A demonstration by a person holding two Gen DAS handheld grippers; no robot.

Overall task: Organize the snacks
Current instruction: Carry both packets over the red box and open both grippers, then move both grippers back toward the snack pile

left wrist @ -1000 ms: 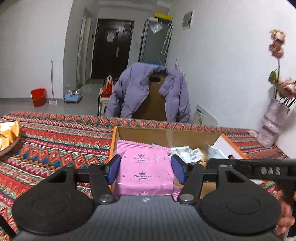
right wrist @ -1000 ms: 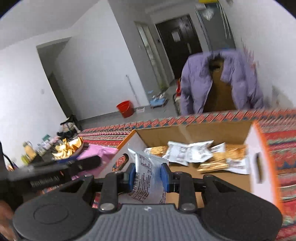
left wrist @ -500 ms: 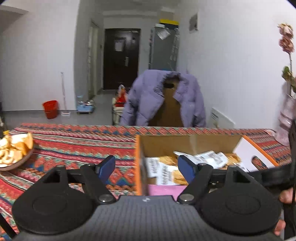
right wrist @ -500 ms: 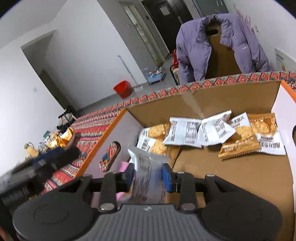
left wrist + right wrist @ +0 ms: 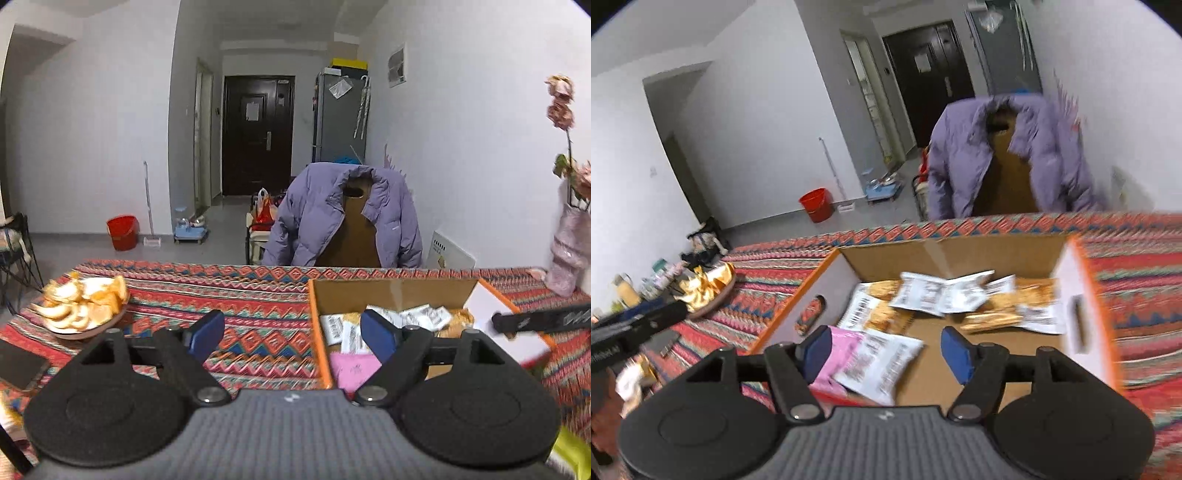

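Observation:
An open cardboard box (image 5: 391, 290) (image 5: 951, 251) with orange edges sits on the patterned tablecloth and holds several snack packets. A pink packet (image 5: 352, 369) (image 5: 836, 350) lies at its near left corner. Beside it lies a white packet (image 5: 882, 360), free of the pads. My left gripper (image 5: 293, 334) hangs over the cloth at the box's left wall, jaws opening, with nothing between them. My right gripper (image 5: 884, 349) is above the box's near edge, jaws opening over the white packet without touching it. Other white and orange packets (image 5: 945, 295) lie further back.
A plate of orange peel (image 5: 83, 308) stands at the left of the table, a dark phone (image 5: 20, 363) nearer. A pink vase with flowers (image 5: 567, 243) is at the far right. A chair with a purple jacket (image 5: 345, 218) stands behind the table.
The left gripper let go of the pink packet into the box, opened and swung left and up. The right gripper released the white packet into the box and its jaws spread.

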